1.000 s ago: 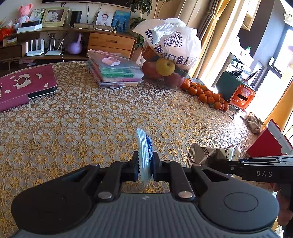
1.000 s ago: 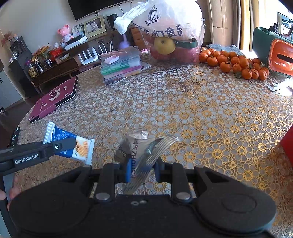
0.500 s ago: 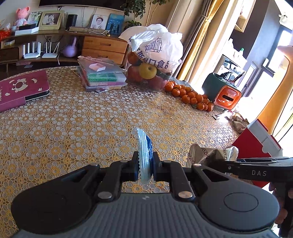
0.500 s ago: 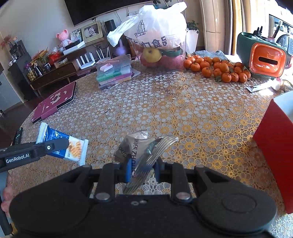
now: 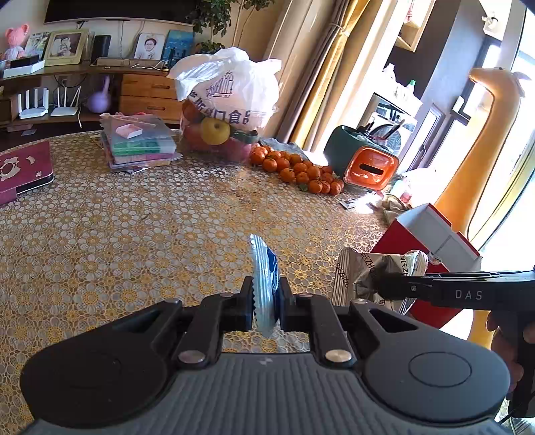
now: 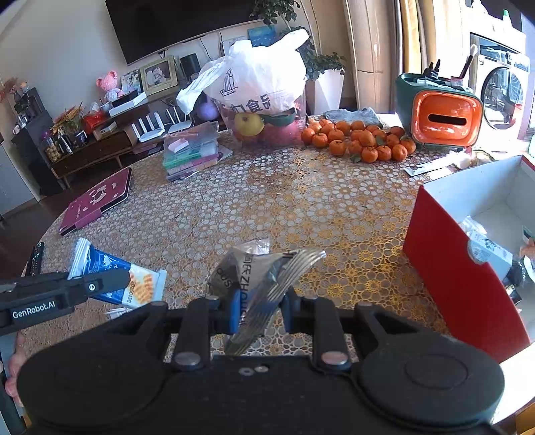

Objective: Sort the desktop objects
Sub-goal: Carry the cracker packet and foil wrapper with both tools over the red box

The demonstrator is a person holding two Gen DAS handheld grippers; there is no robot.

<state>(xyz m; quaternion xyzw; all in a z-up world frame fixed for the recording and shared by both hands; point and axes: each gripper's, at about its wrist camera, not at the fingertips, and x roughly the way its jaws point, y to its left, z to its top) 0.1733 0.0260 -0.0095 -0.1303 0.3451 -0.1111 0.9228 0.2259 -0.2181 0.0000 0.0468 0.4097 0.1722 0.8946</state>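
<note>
I see sunlight pouring through the window (image 5: 521,174), yellow curtains (image 5: 321,77), a wooden sideboard (image 5: 147,93), and a wall-mounted television (image 6: 180,23).

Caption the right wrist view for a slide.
Right claw clamps a crinkled silver foil snack packet near an open red cardboard box.

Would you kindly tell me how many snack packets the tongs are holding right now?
2: a blue packet in the left tongs, a silver packet in the right tongs. The red box may hide more.

Two snack packets (image 6: 123,284) (image 6: 254,271), one red box (image 6: 461,281), two routers (image 5: 31,103) (image 5: 65,102).
</note>
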